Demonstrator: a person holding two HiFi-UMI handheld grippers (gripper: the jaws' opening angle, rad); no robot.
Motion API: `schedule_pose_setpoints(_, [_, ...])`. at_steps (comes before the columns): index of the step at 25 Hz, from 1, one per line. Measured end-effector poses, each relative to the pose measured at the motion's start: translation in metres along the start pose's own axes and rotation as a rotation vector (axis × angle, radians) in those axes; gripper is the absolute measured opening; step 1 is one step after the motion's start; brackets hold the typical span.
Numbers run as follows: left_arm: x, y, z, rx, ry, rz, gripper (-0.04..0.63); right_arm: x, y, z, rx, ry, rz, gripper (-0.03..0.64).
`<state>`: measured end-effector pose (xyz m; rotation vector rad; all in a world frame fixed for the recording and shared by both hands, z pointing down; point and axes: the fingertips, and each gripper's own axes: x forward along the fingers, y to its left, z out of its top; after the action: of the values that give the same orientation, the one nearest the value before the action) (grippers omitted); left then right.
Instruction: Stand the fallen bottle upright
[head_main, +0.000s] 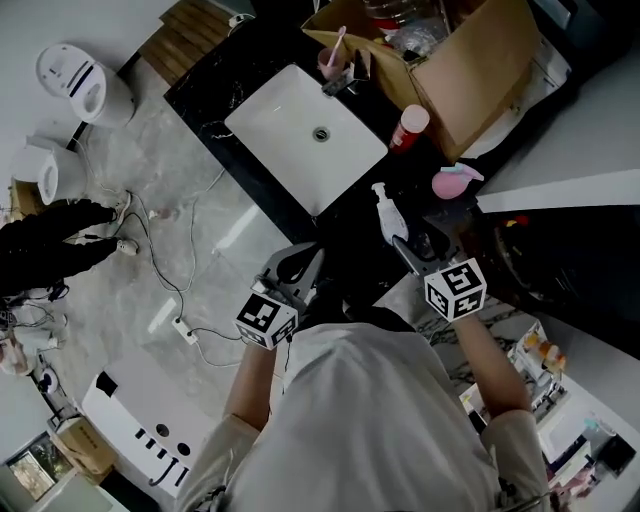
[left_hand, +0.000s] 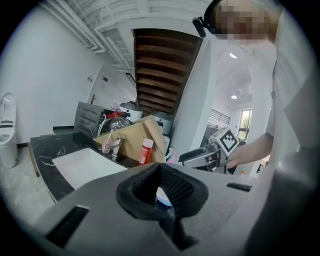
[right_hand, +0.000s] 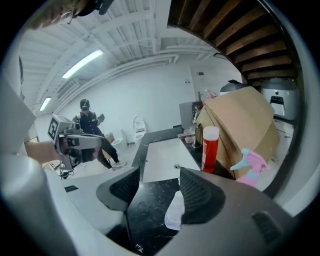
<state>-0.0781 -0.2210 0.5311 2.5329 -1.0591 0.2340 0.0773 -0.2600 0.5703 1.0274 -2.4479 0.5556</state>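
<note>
You wear a pale, off-white shirt (head_main: 370, 420) with short sleeves, and a black headset (left_hand: 202, 22) on your head. Your left gripper (head_main: 300, 262) and right gripper (head_main: 405, 245), both on your side of the white sink (head_main: 290, 110), have smooth grey shells cut with dark rectangular slots. Their black jaws are lined with ribbed pads (right_hand: 197, 192). Each gripper carries a white cube printed with black square markers: the left cube (head_main: 266, 318) and the right cube (head_main: 456, 288), both farther from the sink than the jaws.

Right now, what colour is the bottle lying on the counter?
The bottle is white, clearest in head view.
</note>
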Motion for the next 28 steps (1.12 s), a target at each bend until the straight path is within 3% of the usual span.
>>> schedule_pose_setpoints(14, [0.030,0.047,-0.047,-0.028,0.096,-0.084,0.007,0.104,-0.040,-0.096,0.028,0.308,-0.072,0.281])
schedule_pose_setpoints(28, [0.028,0.073,-0.072,-0.087,0.128,-0.096,0.006,0.152,-0.069,-0.151,0.101,0.582,-0.180,0.302])
